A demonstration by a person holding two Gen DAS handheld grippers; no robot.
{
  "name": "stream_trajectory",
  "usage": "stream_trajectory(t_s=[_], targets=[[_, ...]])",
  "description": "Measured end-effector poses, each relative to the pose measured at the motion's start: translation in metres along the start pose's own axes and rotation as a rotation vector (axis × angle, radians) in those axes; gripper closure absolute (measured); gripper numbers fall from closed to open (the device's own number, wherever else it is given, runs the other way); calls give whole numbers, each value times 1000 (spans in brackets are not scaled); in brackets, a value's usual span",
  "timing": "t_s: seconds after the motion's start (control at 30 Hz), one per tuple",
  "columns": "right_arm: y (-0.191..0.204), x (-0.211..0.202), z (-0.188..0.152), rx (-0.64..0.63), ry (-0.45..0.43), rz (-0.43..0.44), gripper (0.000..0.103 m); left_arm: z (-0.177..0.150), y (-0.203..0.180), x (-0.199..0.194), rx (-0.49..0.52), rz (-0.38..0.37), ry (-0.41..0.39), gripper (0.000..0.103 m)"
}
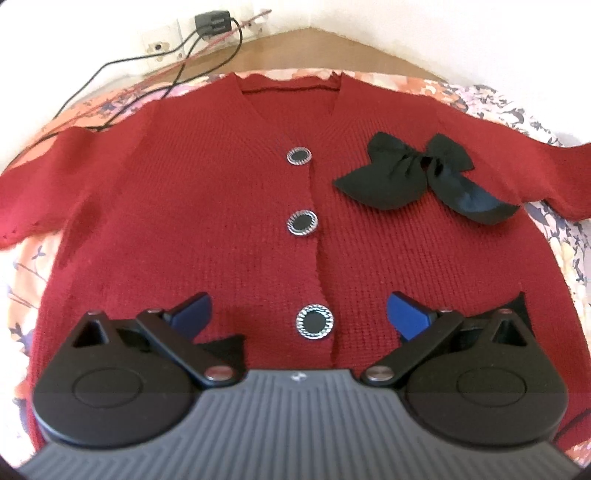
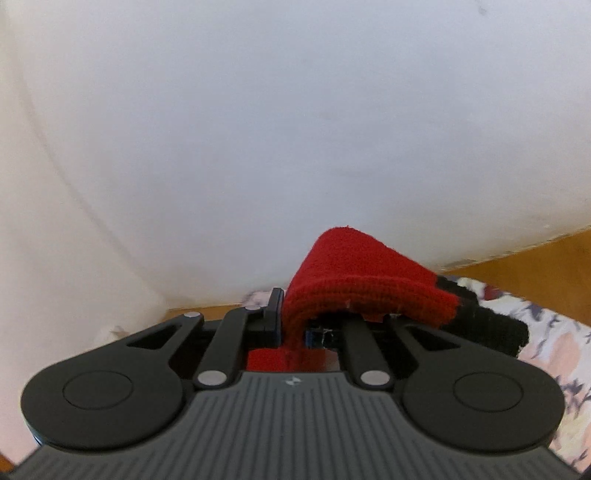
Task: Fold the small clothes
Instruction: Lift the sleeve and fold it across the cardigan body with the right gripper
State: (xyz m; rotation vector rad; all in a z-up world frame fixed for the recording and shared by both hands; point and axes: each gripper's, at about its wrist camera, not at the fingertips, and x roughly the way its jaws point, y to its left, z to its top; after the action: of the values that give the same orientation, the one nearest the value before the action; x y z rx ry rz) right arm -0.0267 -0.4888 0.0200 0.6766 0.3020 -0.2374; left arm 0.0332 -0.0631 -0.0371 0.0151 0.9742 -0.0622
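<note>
A dark red knit cardigan (image 1: 207, 192) lies flat and face up on a floral cloth (image 1: 561, 236), sleeves spread to both sides. It has three black round buttons (image 1: 314, 320) down the front and a black bow (image 1: 417, 173) on the chest. My left gripper (image 1: 299, 309) hovers over the hem, open, its blue pads (image 1: 406, 314) on either side of the lowest button. In the right wrist view my right gripper (image 2: 295, 325) is shut on a fold of red knit (image 2: 362, 280) with a black trim (image 2: 491, 328), lifted and pointing at a white wall. The fabric hides its right finger.
Black cables (image 1: 177, 74) run from a plug adapter (image 1: 212, 23) on the wall socket across the cloth's far left corner. A wooden surface (image 1: 314, 48) borders the cloth at the back. The white wall (image 2: 295, 129) stands close behind.
</note>
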Motion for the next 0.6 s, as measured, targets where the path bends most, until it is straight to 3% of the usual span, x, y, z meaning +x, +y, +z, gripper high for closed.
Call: stream_trajectory(t_s=[0.6], targets=[[89,17,-39,-48,51,178,92,2,69,-32,-40,18,-80,0]])
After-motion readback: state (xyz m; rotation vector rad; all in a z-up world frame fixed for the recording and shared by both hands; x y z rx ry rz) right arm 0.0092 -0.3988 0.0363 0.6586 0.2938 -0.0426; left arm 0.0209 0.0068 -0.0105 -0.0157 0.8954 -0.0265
